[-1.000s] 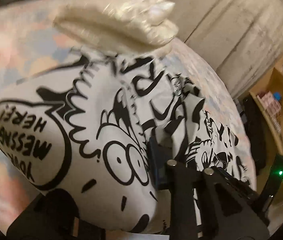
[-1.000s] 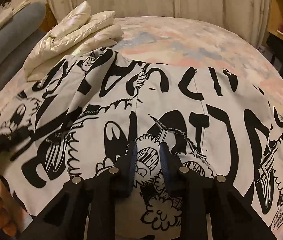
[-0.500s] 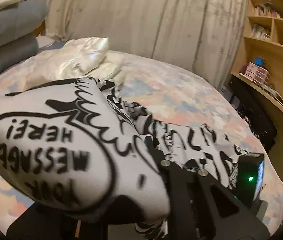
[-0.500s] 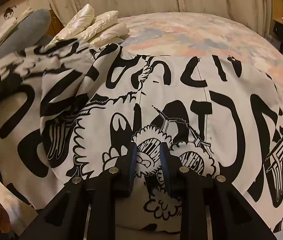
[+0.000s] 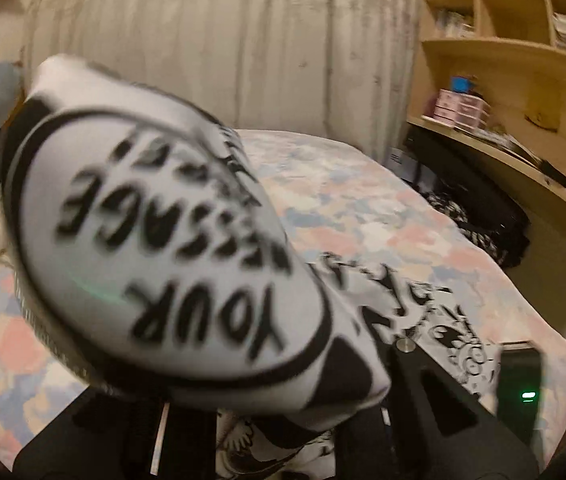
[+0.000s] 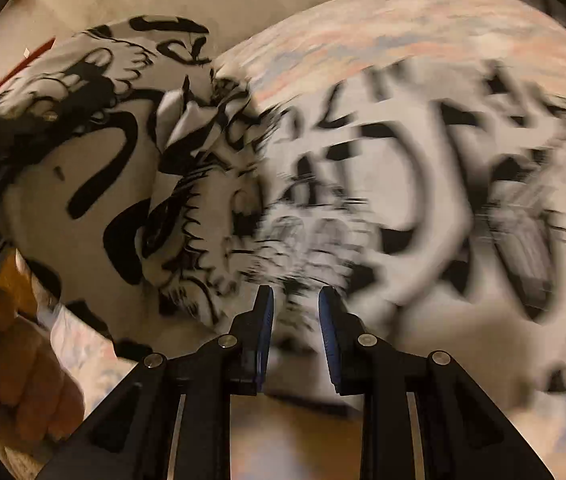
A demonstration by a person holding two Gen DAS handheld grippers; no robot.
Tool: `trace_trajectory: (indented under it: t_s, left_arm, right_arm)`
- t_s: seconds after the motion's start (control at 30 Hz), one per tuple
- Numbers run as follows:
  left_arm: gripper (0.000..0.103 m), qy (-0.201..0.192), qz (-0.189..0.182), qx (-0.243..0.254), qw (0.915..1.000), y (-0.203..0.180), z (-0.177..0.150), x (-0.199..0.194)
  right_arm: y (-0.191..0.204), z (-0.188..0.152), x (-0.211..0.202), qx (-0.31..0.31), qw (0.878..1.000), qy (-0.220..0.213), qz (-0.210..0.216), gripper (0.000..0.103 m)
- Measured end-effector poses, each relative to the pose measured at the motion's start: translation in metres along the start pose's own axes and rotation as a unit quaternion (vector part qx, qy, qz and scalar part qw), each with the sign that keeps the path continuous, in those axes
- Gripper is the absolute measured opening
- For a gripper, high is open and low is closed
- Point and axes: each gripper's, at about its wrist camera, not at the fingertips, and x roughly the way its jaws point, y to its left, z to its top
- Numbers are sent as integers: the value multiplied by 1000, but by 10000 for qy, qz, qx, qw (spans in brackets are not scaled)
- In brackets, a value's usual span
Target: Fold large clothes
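Left hand-held gripper clamped on a fold of the white garment with black cartoon print, lifted above the bed; cloth draped over its fingers, speech-bubble print uppermost. Right hand-held gripper narrowly parted, blue pads bare, nothing between them, just short of the garment's near edge on the bed. Blurred cloth beyond it.

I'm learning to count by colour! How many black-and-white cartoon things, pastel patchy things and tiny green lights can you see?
Black-and-white cartoon garment: 1
Pastel patchwork bedcover: 1
Small green light: 1
Total: 3
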Motion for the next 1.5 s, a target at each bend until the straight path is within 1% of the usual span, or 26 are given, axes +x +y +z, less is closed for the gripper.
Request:
trace_trajectory:
  t_s: [0.07, 0.13, 0.17, 0.27, 0.33, 0.4, 0.5, 0.57, 0.6, 0.67, 0.73, 0.8, 0.87, 0.9, 0.93, 0.97, 1.03, 1.1, 1.17, 1.2, 1.23, 1.27, 1.3, 1.33, 1.43, 1.5]
  left_arm:
    - [11, 6, -195, 215, 9996, -34, 0, 7]
    - [11, 64, -404, 340, 9986, -63, -3, 15]
    - [11, 112, -543, 425, 9976, -83, -7, 22]
    - [11, 194, -791, 697, 9942, -131, -20, 38]
    - [11, 269, -856, 1031, 9906, -163, -34, 48]
    - [11, 460, -879, 1400, 9852, -191, -52, 62]
    - [12, 870, -764, 2017, 9726, -221, -87, 86]
    - [14, 1010, -624, 2321, 9654, -229, -106, 95]
    - [15, 1040, -602, 2361, 9643, -232, -109, 97]
    - [19, 1067, -690, 2333, 9641, -233, -109, 95]
    - [27, 1093, -799, 2290, 9640, -234, -104, 91]
    - [48, 1263, -1014, 2224, 9614, -231, -101, 85]
    - [55, 1418, -1177, 2155, 9589, -232, -99, 78]
    - [57, 1444, -1203, 2146, 9585, -231, -99, 73]
    - [58, 1485, -1250, 2148, 9572, -231, -99, 66]
    - [58, 1509, -1305, 2148, 9561, -228, -98, 59]
    - [58, 1529, -1385, 2122, 9552, -221, -89, 49]
    - [58, 1559, -1480, 1962, 9567, -213, -82, 33]
    - [59, 1490, -1545, 1683, 9621, -197, -63, 21]
    - [61, 1436, -1543, 1595, 9644, -192, -57, 14]
    - [62, 1363, -1519, 1480, 9677, -182, -48, 8]
    - [65, 1312, -1483, 1386, 9704, -173, -41, 0]
    - [67, 1296, -1448, 1300, 9723, -166, -30, 2]
    - [67, 1280, -1396, 1165, 9750, -154, -22, 2]
    - [67, 1342, -1058, 794, 9821, -109, -3, 11]
    - [67, 1491, -921, 555, 9830, -77, 2, 22]
  right_arm:
    - [-26, -4, -29, 99, 9969, -386, -675, 25]
    - [-55, -9, -52, 349, 9907, -680, -1128, 25]
    - [-72, -10, -64, 556, 9871, -812, -1262, 25]
    - [-112, -17, -92, 1020, 9763, -1126, -1538, 25]
    - [-133, -22, -107, 1208, 9681, -1294, -1774, 25]
    - [-148, -25, -114, 1322, 9622, -1356, -1957, 25]
    - [-169, -29, -119, 1534, 9588, -1328, -1990, 25]
    - [-175, -32, -121, 1591, 9590, -1334, -1931, 25]
    - [-178, -34, -123, 1586, 9594, -1343, -1908, 25]
    - [-178, -34, -124, 1547, 9601, -1345, -1902, 25]
    - [-176, -36, -127, 1536, 9606, -1356, -1876, 25]
    - [-174, -36, -128, 1546, 9616, -1373, -1806, 25]
    - [-176, -30, -127, 1558, 9621, -1408, -1741, 25]
    - [-177, -27, -128, 1551, 9625, -1441, -1697, 28]
    - [-176, -26, -130, 1539, 9625, -1487, -1665, 36]
    - [-173, -25, -135, 1510, 9620, -1570, -1649, 39]
    - [-164, -21, -143, 1386, 9625, -1685, -1611, 41]
    - [-152, -16, -153, 1257, 9634, -1794, -1546, 41]
    - [-139, -9, -161, 1106, 9650, -1877, -1459, 42]
    - [-129, -5, -164, 998, 9660, -1928, -1403, 45]
    - [-123, 0, -167, 925, 9665, -1962, -1371, 55]
    - [-115, 6, -168, 810, 9677, -1973, -1343, 62]
    - [-107, 12, -169, 680, 9697, -1952, -1301, 77]
    - [-98, 20, -166, 458, 9729, -1898, -1237, 84]
    - [-78, 43, -148, -178, 9796, -1585, -1220, 85]
    - [-76, 56, -129, -437, 9823, -1322, -1249, 85]
